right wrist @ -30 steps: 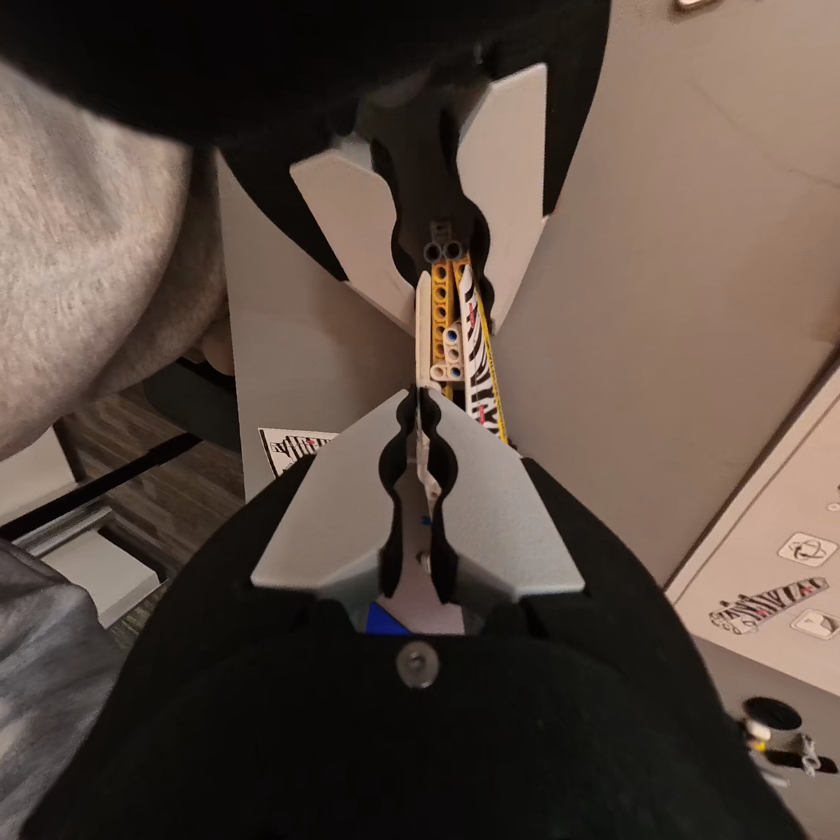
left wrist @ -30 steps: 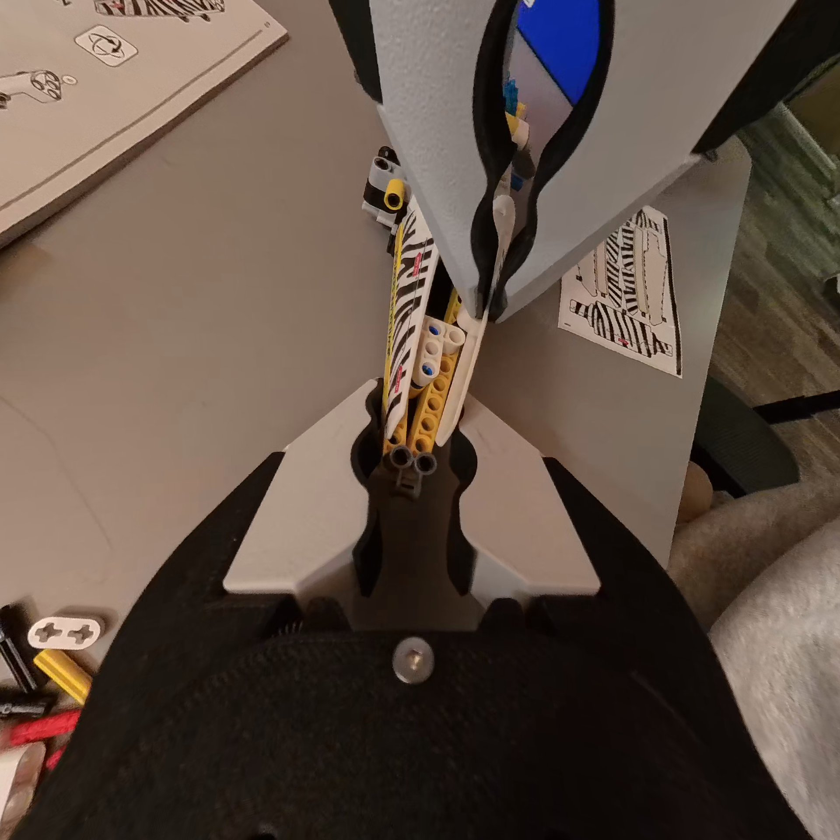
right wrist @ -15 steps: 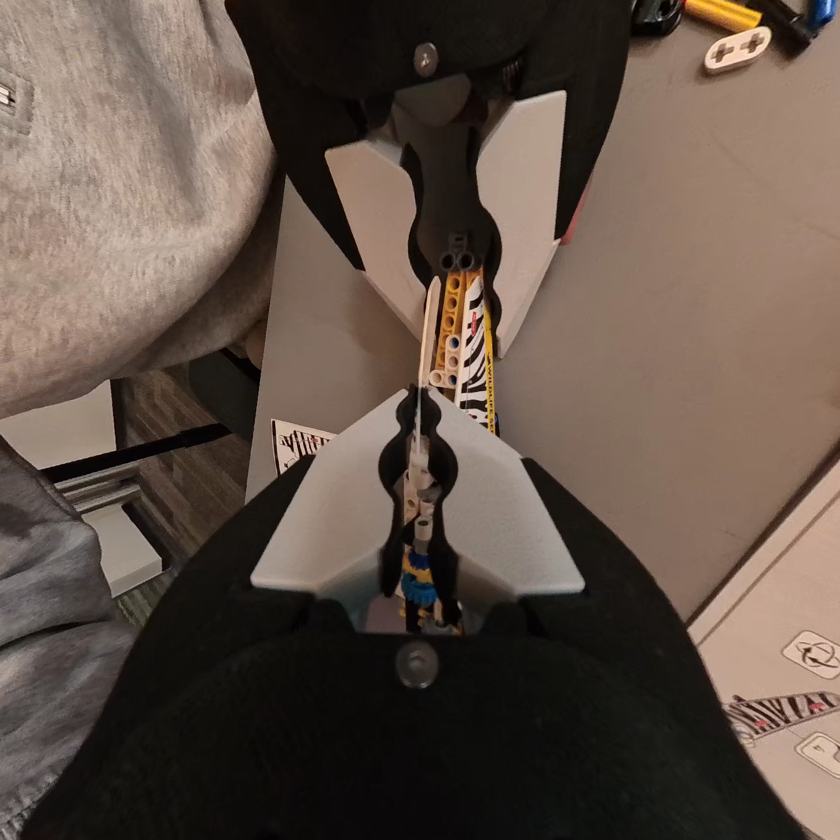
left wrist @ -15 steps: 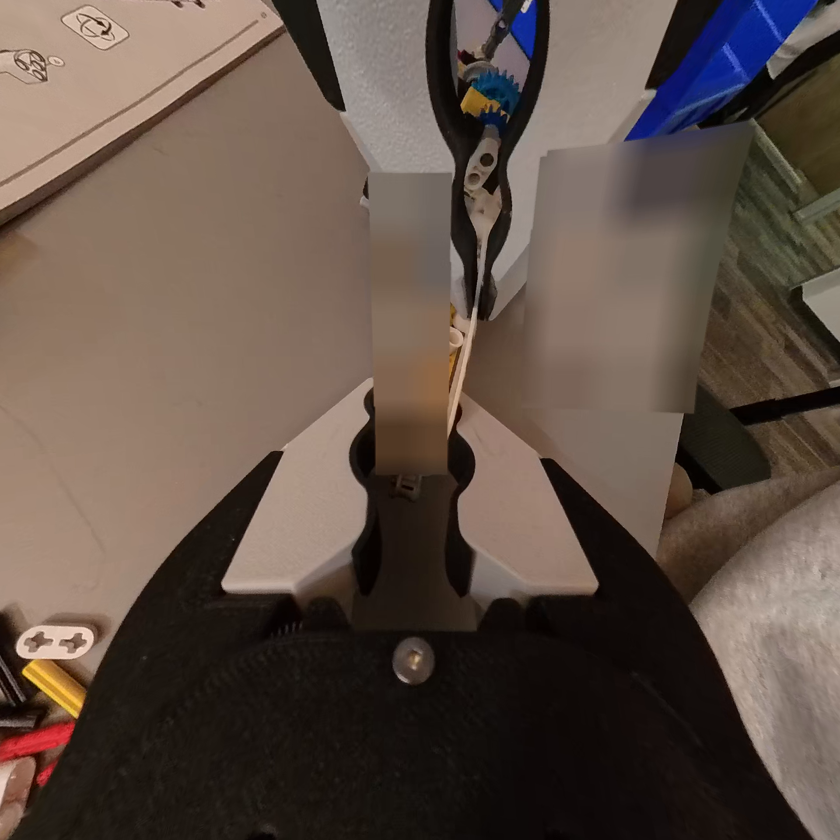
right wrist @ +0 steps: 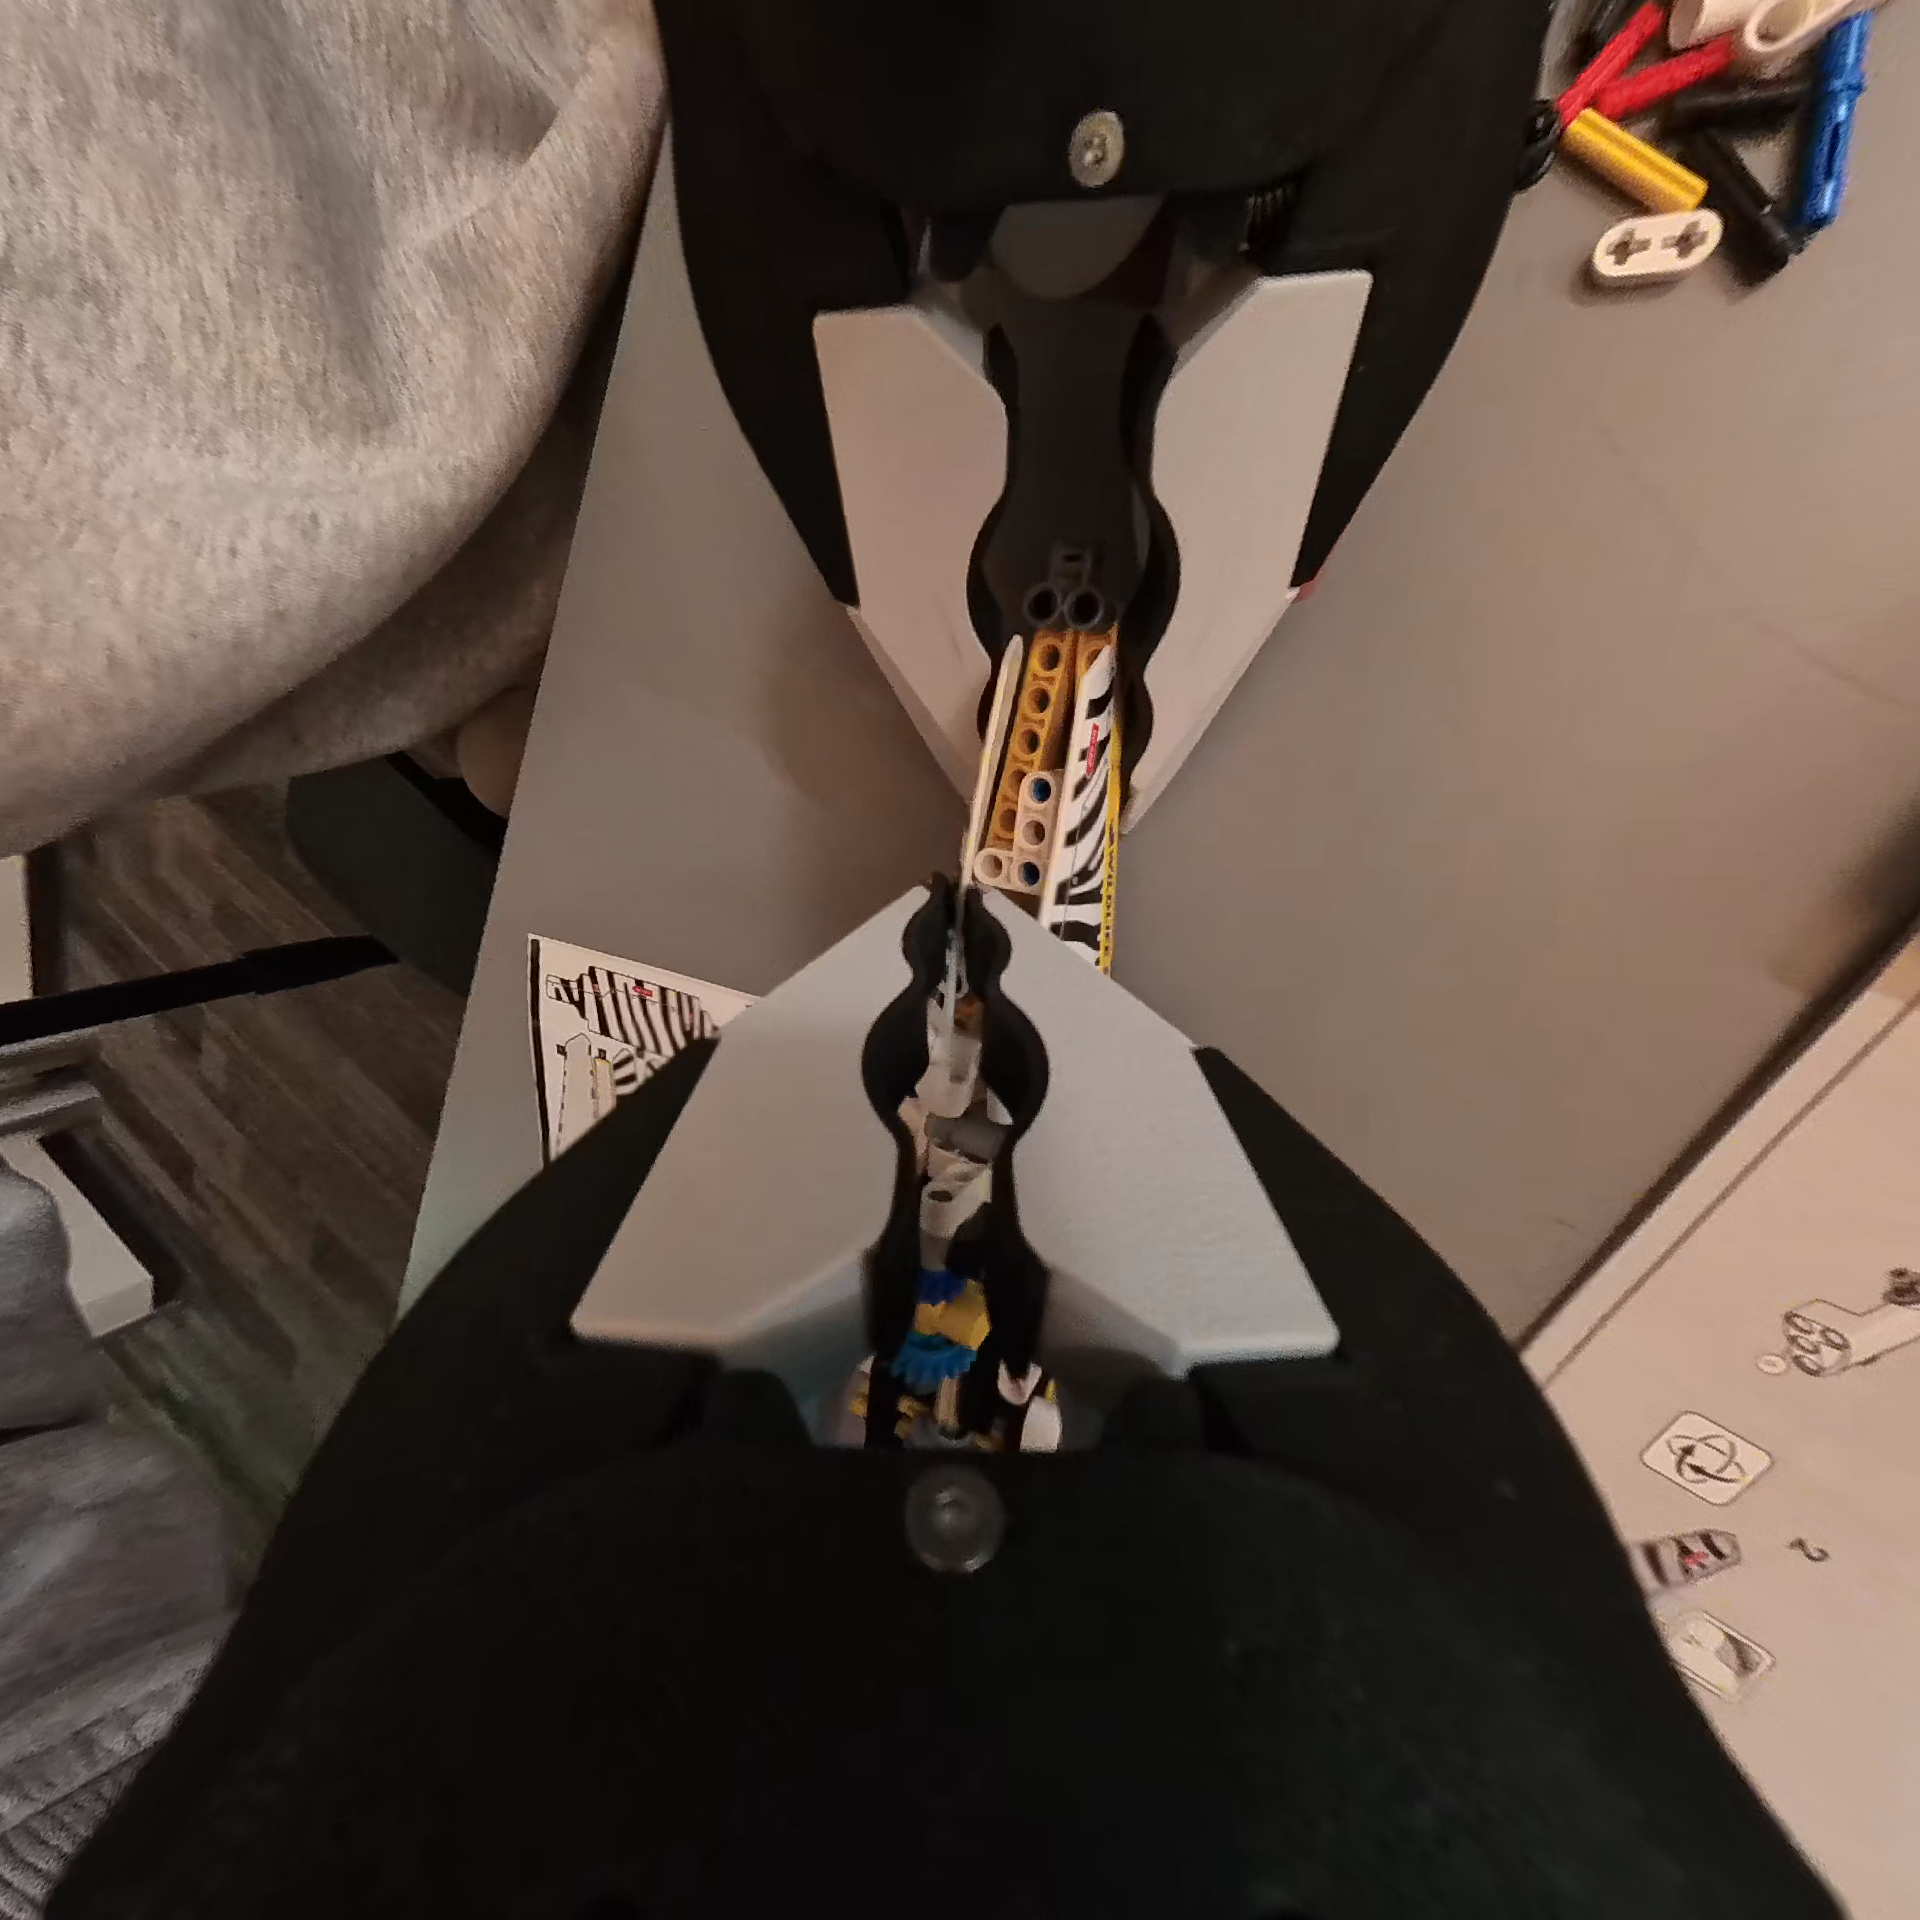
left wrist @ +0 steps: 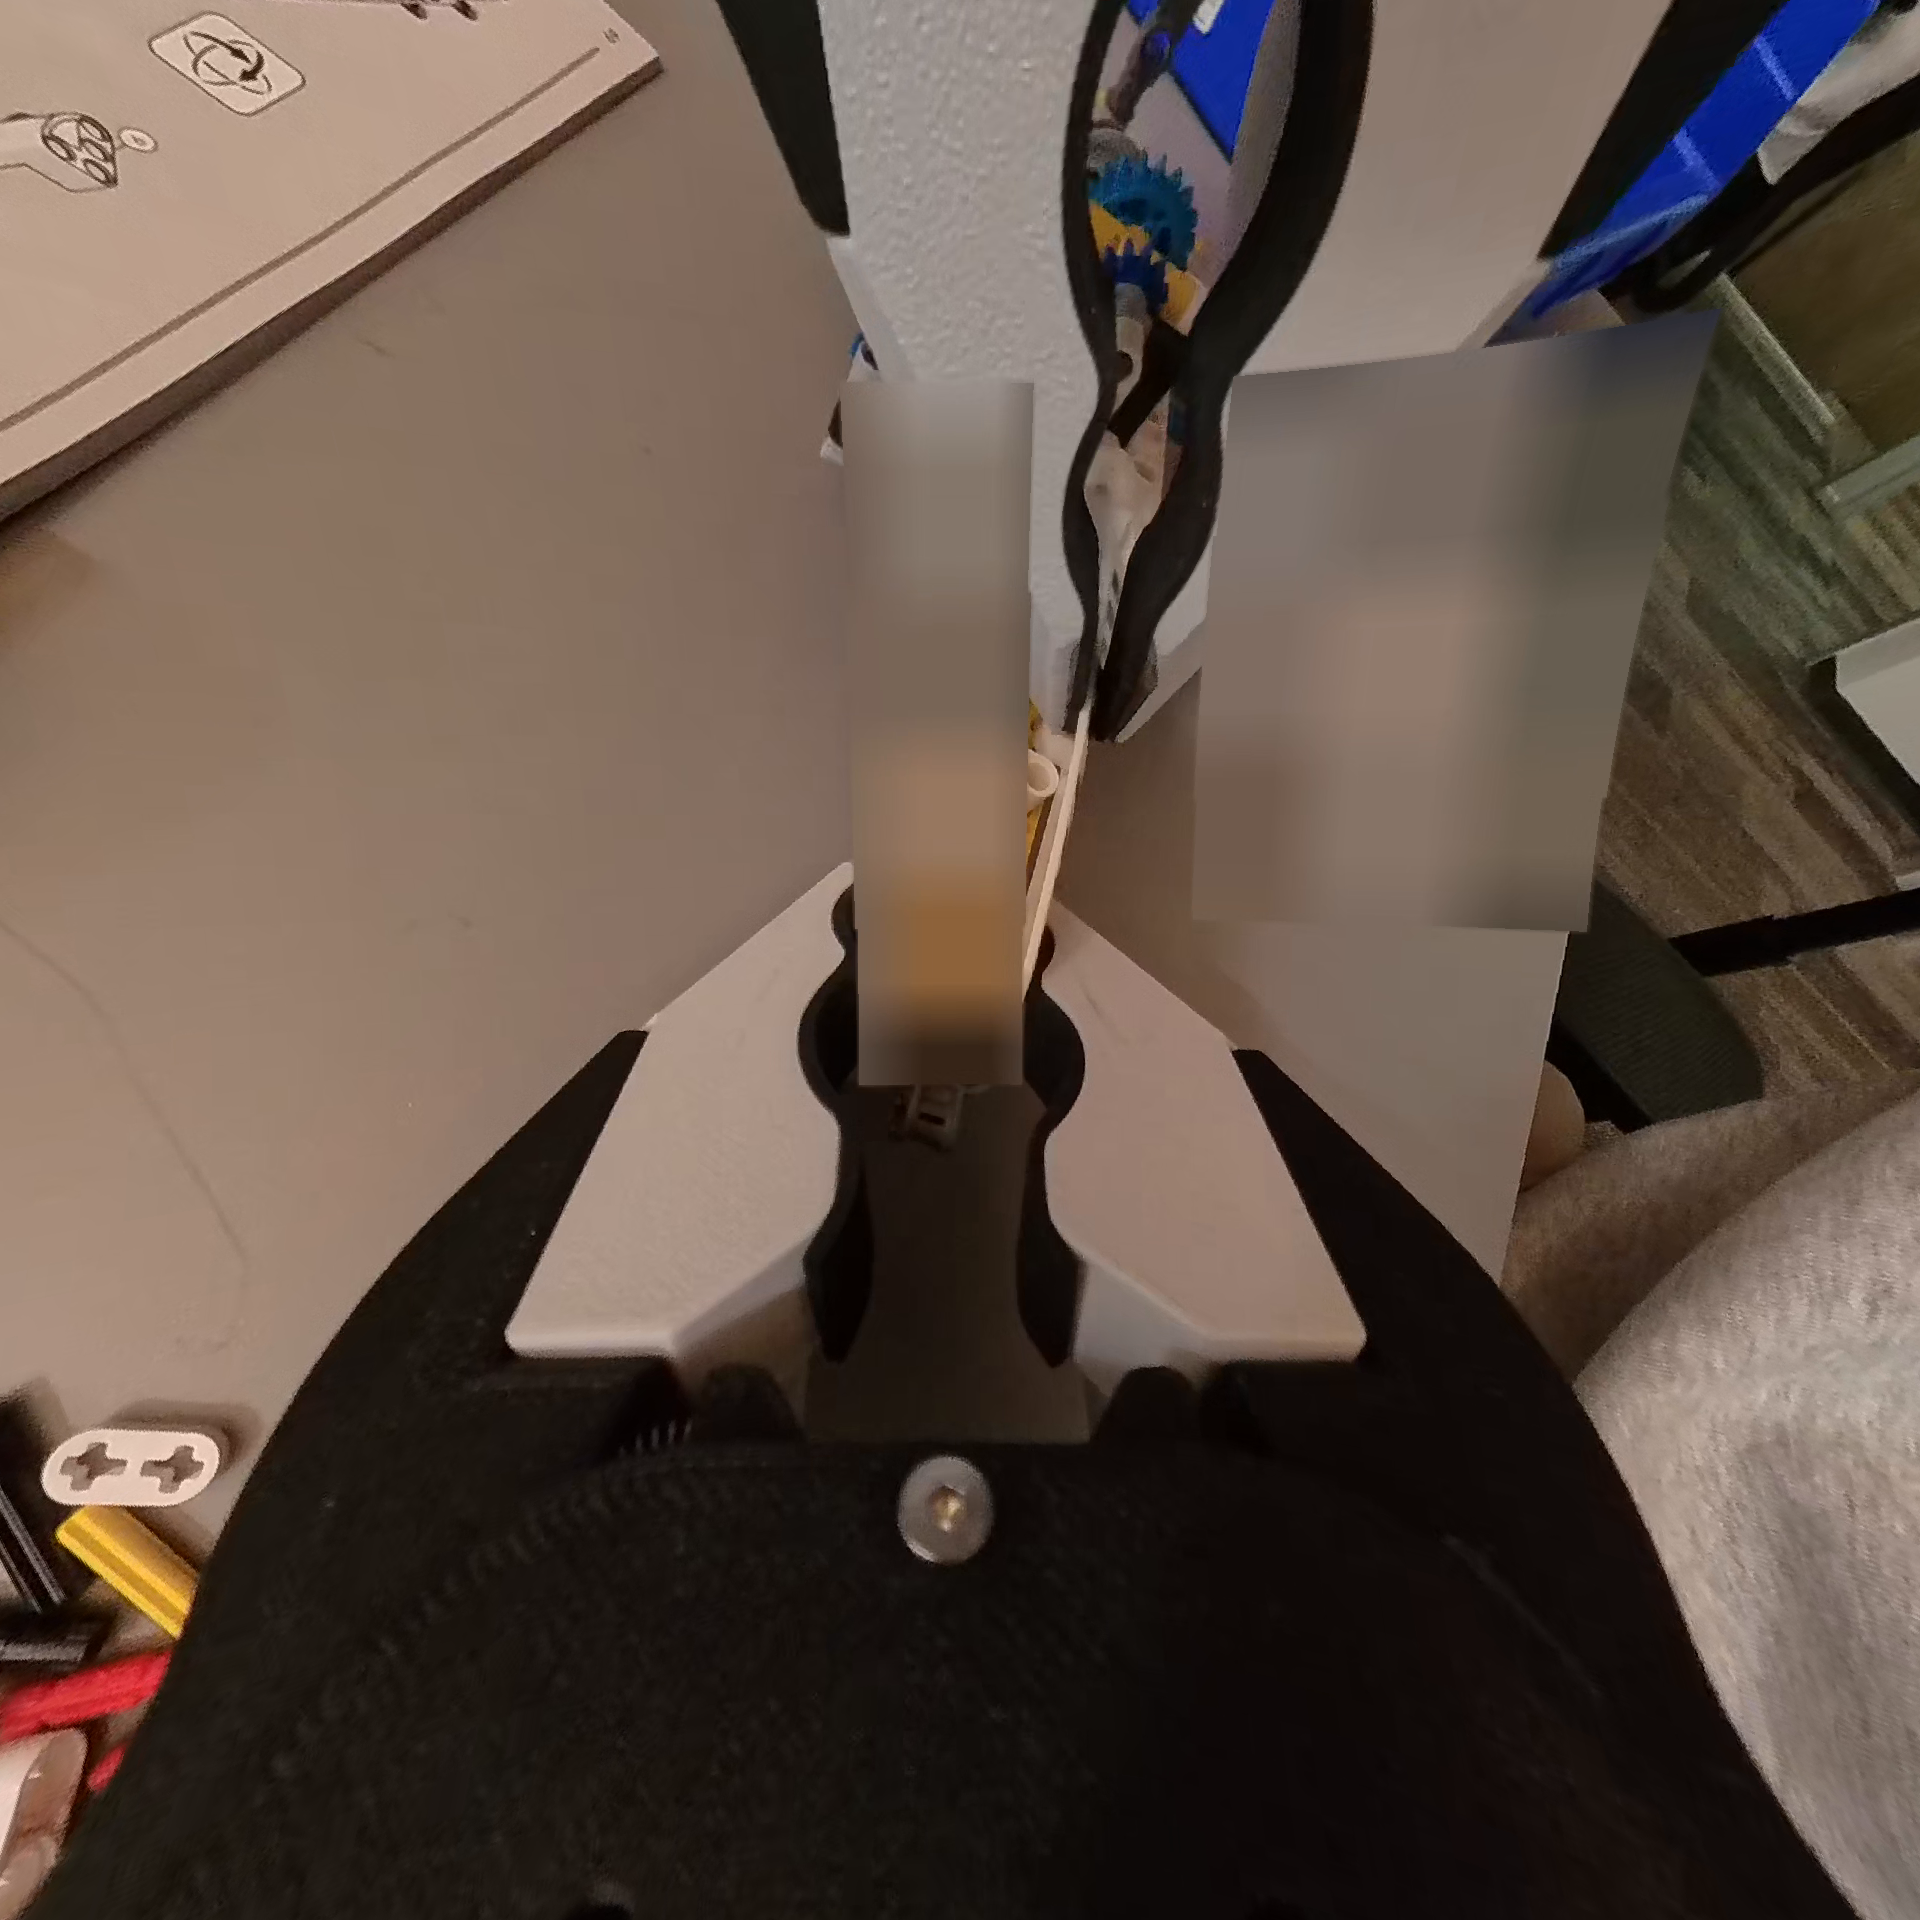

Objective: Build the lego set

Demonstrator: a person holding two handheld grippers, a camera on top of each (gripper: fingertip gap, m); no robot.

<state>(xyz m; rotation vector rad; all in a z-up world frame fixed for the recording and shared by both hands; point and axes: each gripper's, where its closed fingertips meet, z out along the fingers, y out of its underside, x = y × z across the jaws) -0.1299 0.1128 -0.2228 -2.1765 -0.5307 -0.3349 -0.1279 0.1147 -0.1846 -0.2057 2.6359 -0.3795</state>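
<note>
The lego model is a long build with a yellow holed beam [right wrist: 1039,717], a zebra-striped panel [right wrist: 1091,831] and a white panel [left wrist: 1055,862]. It is held off the grey table between the two grippers, which face each other. My left gripper [left wrist: 951,925] is shut on the yellow and zebra end; a blur patch covers that end in the left wrist view. The left gripper also shows in the right wrist view [right wrist: 1049,810]. My right gripper [right wrist: 951,904] is shut on the white panel end. A blue gear [right wrist: 935,1351] and white connectors sit between its fingers. The right gripper also shows in the left wrist view [left wrist: 1096,717].
An instruction booklet [left wrist: 208,208] lies at the back left of the table [left wrist: 416,727]. A zebra sticker sheet [right wrist: 613,1029] lies near the table edge. Loose red, yellow, black and white parts [right wrist: 1683,156] lie in a pile. A person's grey sleeve [right wrist: 260,364] is close by. The grippers' ends are close to 4 centimetres from one another.
The right gripper has turned from a slant into line with the left gripper. The blue gear end now shows between its fingers. Both grippers keep their hold.
</note>
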